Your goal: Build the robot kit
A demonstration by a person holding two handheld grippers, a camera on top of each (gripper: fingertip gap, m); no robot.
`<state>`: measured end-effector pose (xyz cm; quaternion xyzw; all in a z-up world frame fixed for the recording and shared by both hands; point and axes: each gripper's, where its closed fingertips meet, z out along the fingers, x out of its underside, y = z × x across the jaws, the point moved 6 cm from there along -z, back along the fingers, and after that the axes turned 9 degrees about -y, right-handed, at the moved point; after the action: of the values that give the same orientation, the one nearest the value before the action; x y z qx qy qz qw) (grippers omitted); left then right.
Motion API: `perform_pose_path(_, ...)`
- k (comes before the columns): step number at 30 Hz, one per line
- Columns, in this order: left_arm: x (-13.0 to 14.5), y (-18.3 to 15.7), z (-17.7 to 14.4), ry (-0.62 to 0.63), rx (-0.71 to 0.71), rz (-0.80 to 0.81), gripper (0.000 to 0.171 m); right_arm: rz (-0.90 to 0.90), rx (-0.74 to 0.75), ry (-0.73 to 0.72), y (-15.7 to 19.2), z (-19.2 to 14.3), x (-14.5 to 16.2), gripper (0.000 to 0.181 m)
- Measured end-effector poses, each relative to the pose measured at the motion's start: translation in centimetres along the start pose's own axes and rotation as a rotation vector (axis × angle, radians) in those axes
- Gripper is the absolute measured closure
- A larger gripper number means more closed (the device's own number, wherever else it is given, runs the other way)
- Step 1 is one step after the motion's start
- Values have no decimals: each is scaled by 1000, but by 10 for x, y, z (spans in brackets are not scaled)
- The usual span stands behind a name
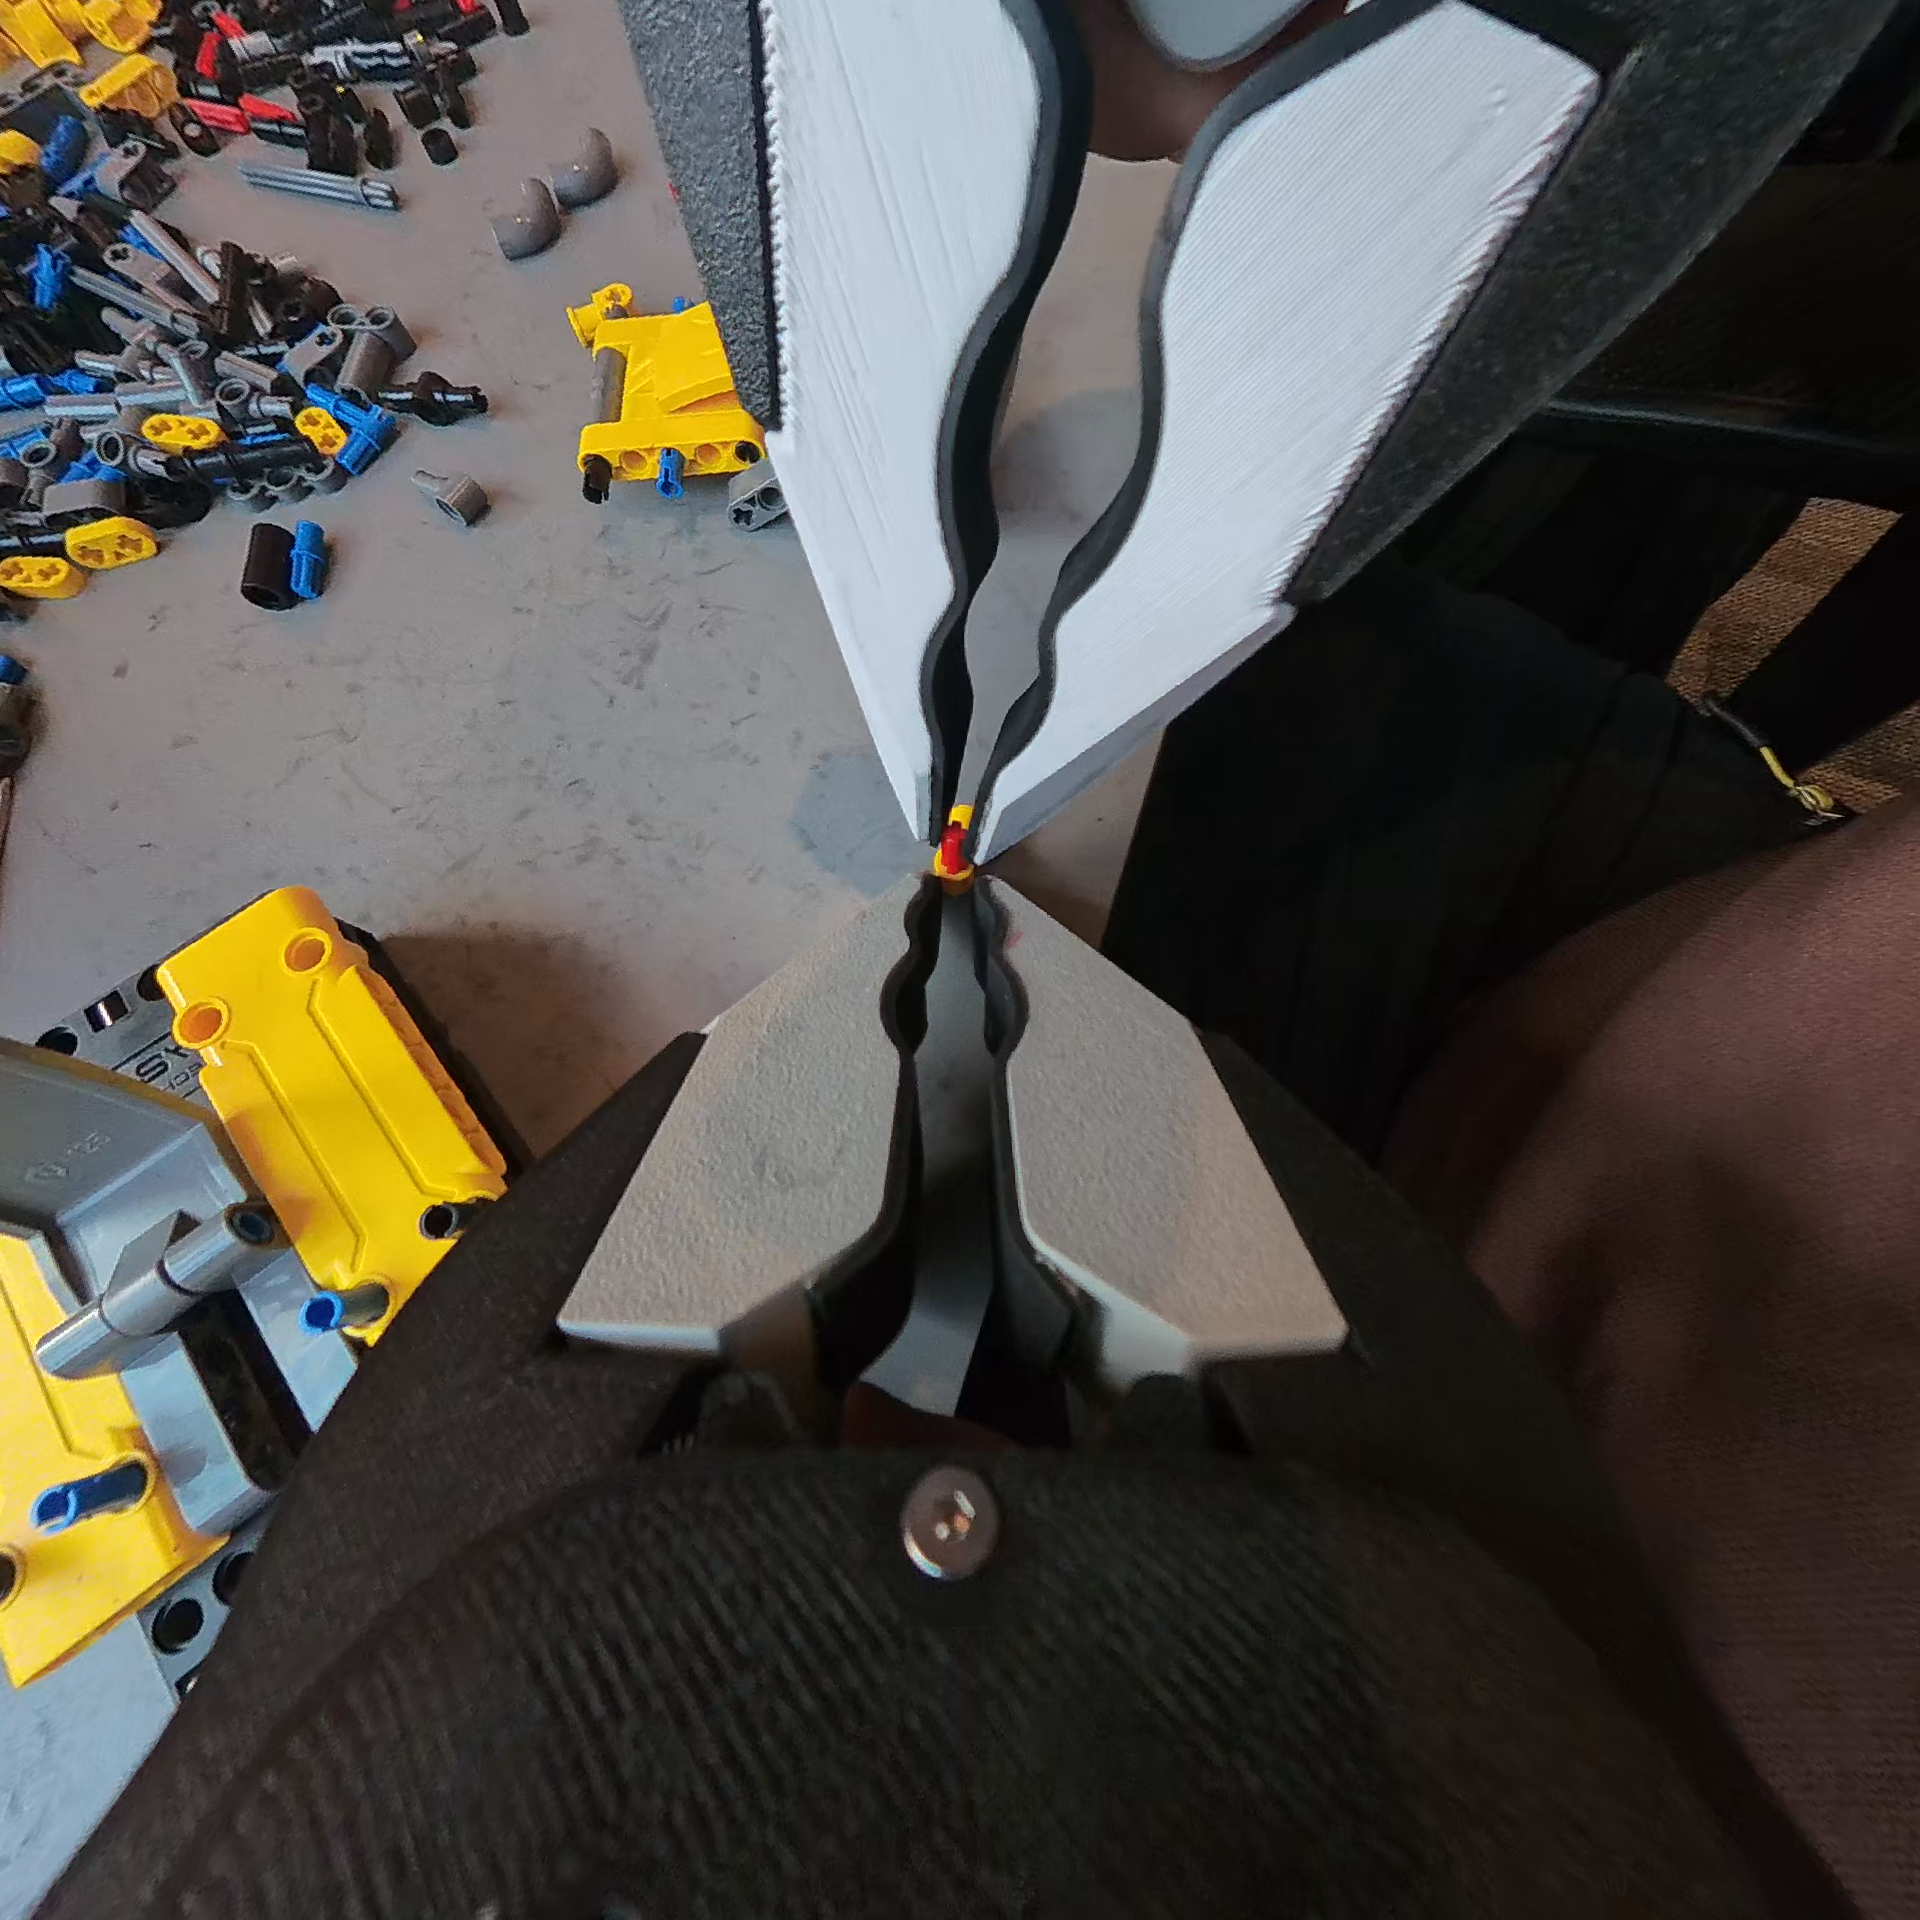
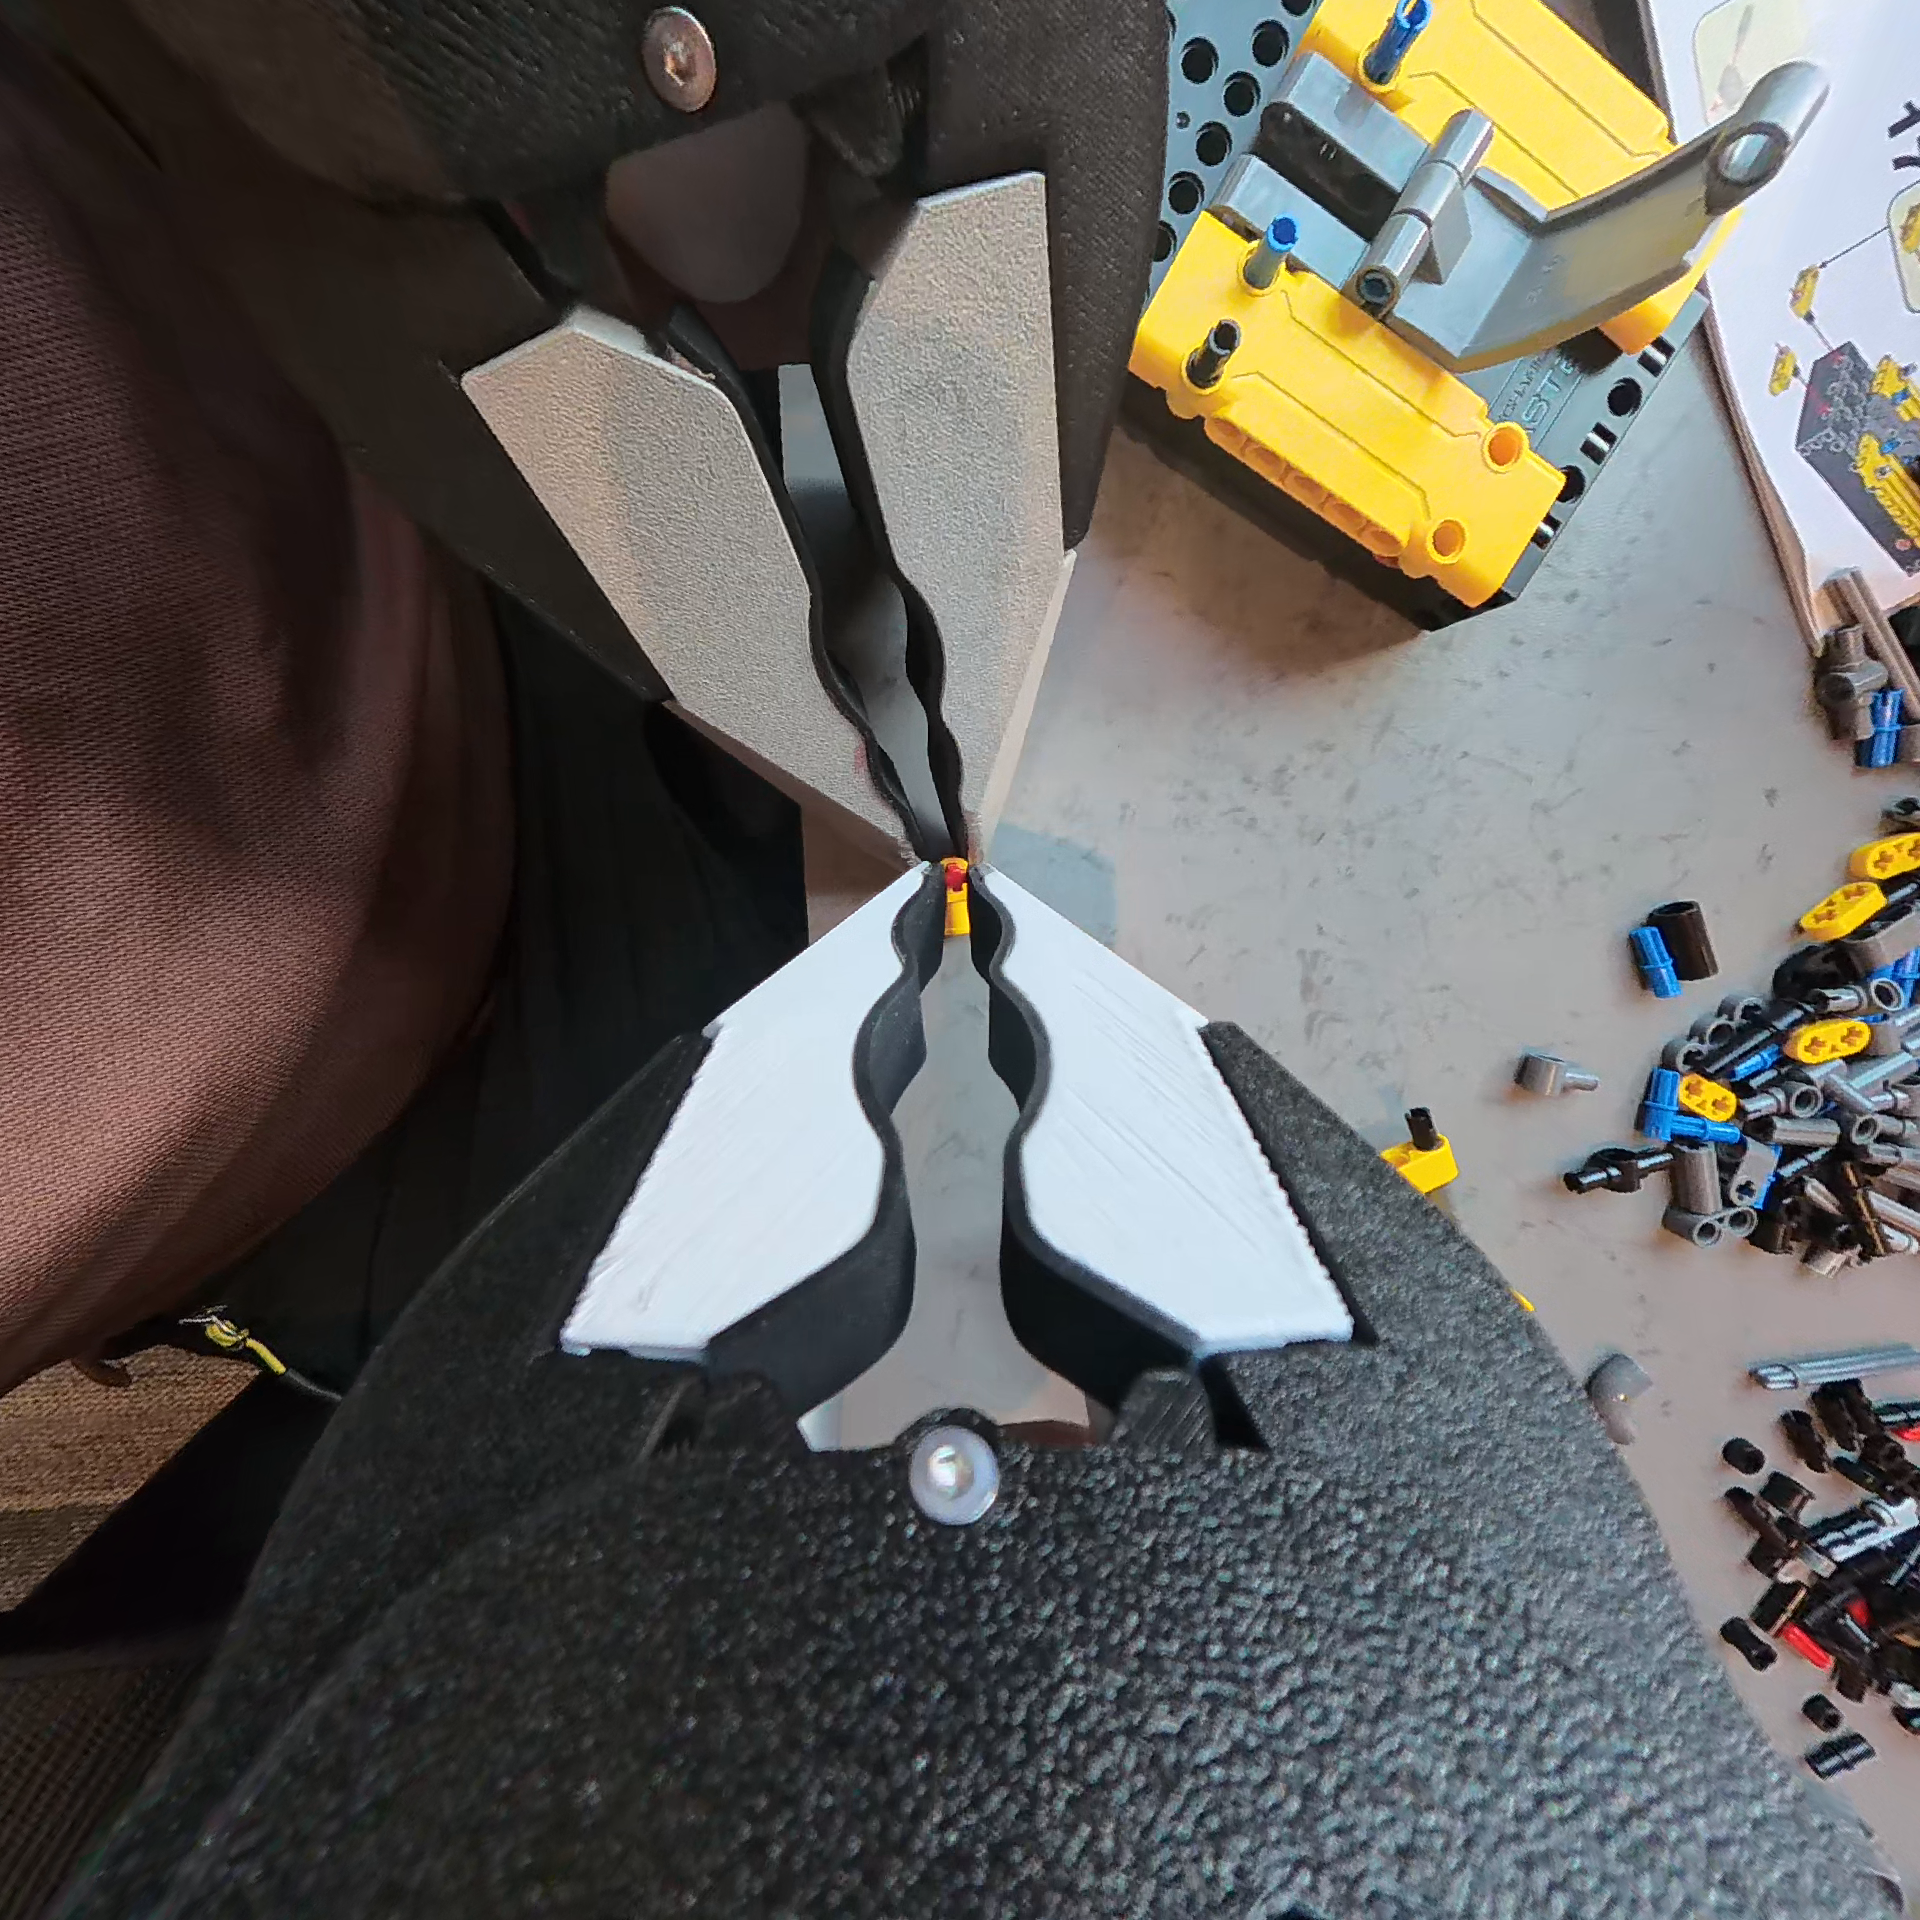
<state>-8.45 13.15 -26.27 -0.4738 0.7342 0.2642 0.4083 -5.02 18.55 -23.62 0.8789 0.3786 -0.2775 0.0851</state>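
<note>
Both claws nipped tight, tip to tip: left claw [image 1: 954, 881] and right claw [image 2: 956, 902] share one tiny yellow-red peg [image 1: 953, 847], mid-air off the bench [image 1: 499, 748] edge. Grip's only at the very tips, so any twist could pop the peg loose, prob. lost toward 3 o'clock over the person's lap.

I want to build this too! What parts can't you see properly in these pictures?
- Tiny yellow-and-red piece between the two grippers' tips: too small in both views to tell its shape, or which tips clamp it.
- Yellow-and-grey model: cut off by the left wrist view's edge and the left gripper.
- Instruction sheet: cut off by the right wrist view's edge.
- Table edge: hidden behind the right gripper and the person's clothing.
</note>
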Motion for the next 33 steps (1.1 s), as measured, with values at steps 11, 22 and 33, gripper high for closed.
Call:
perform_pose_path(11, 0, 0, 0, -1, -4, 6, 168, -7, -11, 10, 0, 3, 2, 177)
perform_pose_path(22, 0, -1, 0, -2, -7, 8, 168, 29, 19, -39, 1, 5, 6, 177)
perform_pose_path(33, 1, -2, -1, -10, -35, 38, 168, 84, 40, -75, 2, 5, 8, 176)
